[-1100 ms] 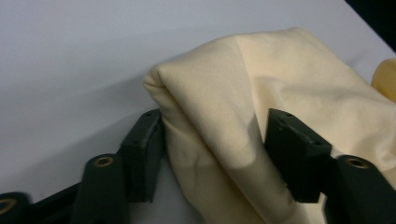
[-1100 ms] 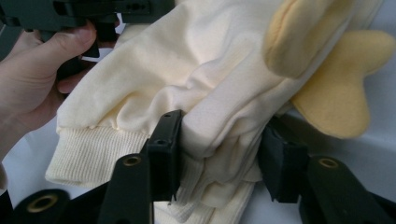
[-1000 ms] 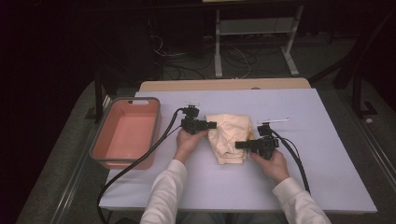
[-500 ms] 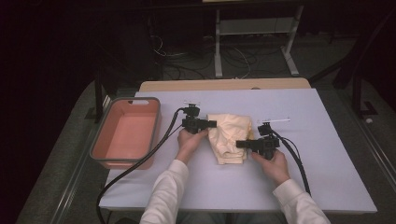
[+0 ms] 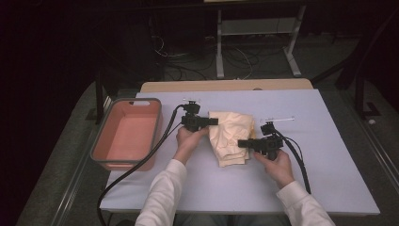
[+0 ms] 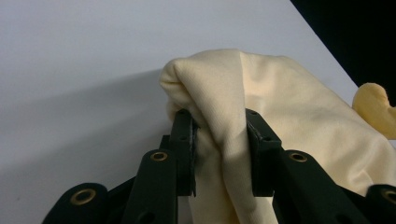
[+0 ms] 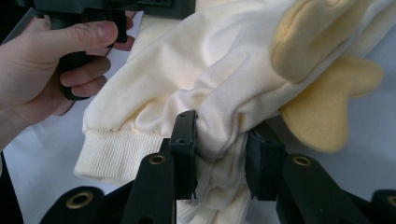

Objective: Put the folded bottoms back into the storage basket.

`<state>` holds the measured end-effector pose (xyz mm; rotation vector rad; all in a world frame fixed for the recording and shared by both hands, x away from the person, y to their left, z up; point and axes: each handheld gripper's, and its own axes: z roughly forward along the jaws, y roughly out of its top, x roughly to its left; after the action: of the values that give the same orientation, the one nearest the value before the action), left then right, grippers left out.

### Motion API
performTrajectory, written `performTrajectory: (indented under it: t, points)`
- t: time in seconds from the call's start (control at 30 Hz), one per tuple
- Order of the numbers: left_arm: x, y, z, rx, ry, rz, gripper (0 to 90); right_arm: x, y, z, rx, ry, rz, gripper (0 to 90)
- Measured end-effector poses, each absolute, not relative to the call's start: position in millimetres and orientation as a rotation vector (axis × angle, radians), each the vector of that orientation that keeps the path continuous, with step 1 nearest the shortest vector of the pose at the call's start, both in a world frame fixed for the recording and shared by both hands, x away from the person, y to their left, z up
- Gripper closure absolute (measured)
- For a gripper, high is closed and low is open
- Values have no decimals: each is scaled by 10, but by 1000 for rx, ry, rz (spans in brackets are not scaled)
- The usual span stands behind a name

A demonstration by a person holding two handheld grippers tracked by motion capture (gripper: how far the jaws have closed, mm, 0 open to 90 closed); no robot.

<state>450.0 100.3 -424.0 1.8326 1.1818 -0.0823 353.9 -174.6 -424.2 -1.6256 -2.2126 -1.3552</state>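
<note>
No readable text, label, brand, number or sign appears on anything here.

A: In the high view, which parts of the cream garment (image 5: 230, 141) are hidden?

B: Its underside against the surface (image 5: 329, 155), and the folds inside the bundle. The tong tips of both units are too small to resolve there.

A: And in the gripper views?

B: The garment is cut off by the frame edges. The left hand (image 7: 51, 70) is cropped at the left edge.
</note>
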Motion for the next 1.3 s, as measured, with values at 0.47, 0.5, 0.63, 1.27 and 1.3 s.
performTrajectory:
  t: [0.47,0.5,0.63,1.27,1.3]
  points:
    - [4514,1160,-3887,1802,1132,-82,689,3564,-1687,-3930,-1583,-2221,-1420,665]
    - [4512,1174,-3859,1799,1128,-77,689,3566,-1681,-3912,-1580,-2223,-1420,665]
    - [4499,1219,-3771,1792,1125,-62,690,3576,-1642,-3826,-1566,-2240,-1432,665]
    - [4424,1418,-3406,1767,1111,-3,690,3577,-1463,-3481,-1513,-2278,-1482,663]
    - [4418,1427,-3391,1765,1111,0,690,3575,-1455,-3466,-1510,-2281,-1485,662]
